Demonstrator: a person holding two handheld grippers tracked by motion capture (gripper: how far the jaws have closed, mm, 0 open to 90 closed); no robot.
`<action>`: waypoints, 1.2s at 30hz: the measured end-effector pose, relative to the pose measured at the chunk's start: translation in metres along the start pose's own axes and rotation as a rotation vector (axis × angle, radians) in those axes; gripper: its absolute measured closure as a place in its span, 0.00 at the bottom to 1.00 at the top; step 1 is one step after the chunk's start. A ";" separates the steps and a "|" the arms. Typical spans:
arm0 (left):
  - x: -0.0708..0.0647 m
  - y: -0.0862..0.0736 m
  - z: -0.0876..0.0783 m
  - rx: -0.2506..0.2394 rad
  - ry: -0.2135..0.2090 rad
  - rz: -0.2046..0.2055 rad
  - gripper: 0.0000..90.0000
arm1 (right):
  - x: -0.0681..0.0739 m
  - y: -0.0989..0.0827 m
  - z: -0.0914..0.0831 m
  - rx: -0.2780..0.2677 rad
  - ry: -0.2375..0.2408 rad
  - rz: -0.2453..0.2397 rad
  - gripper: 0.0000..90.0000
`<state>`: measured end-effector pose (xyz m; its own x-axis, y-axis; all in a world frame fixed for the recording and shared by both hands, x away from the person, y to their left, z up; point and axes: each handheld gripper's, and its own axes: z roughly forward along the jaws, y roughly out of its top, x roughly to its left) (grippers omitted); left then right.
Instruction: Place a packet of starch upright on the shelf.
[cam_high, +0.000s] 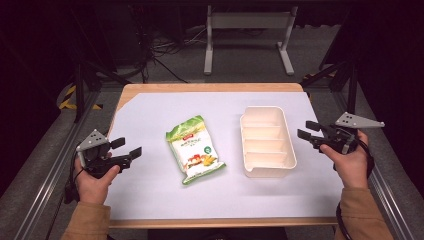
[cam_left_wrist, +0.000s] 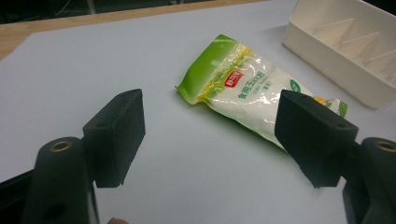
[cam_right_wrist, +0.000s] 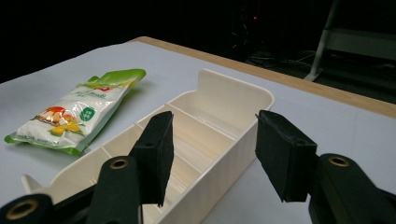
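Packet (cam_left_wrist: 254, 95) ahead of parted left fingers (cam_left_wrist: 116, 135)

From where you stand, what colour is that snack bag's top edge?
The bag has a bright green top edge over a white body; the left gripper view shows it best.

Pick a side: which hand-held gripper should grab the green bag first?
Probably left. The left hand-held gripper is open, its jaws already facing the green bag, with bare table between. The right hand-held gripper has the cream tray between it and the bag.
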<state>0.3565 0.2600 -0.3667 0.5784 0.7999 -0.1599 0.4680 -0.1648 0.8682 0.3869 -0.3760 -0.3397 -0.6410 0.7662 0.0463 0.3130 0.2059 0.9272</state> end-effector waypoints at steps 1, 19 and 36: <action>0.000 0.000 0.000 0.000 0.000 0.000 0.28 | -0.001 0.000 -0.001 -0.001 -0.003 -0.001 0.51; -0.011 0.033 0.029 0.021 -0.064 0.014 0.27 | -0.005 -0.008 -0.009 0.004 -0.028 0.033 0.42; -0.013 0.060 0.073 0.086 -0.056 0.026 0.27 | -0.006 -0.021 -0.021 0.022 -0.039 0.048 0.37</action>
<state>0.4261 0.1979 -0.3469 0.6263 0.7617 -0.1658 0.5067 -0.2361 0.8292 0.3695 -0.3974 -0.3512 -0.5971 0.7986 0.0760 0.3589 0.1811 0.9156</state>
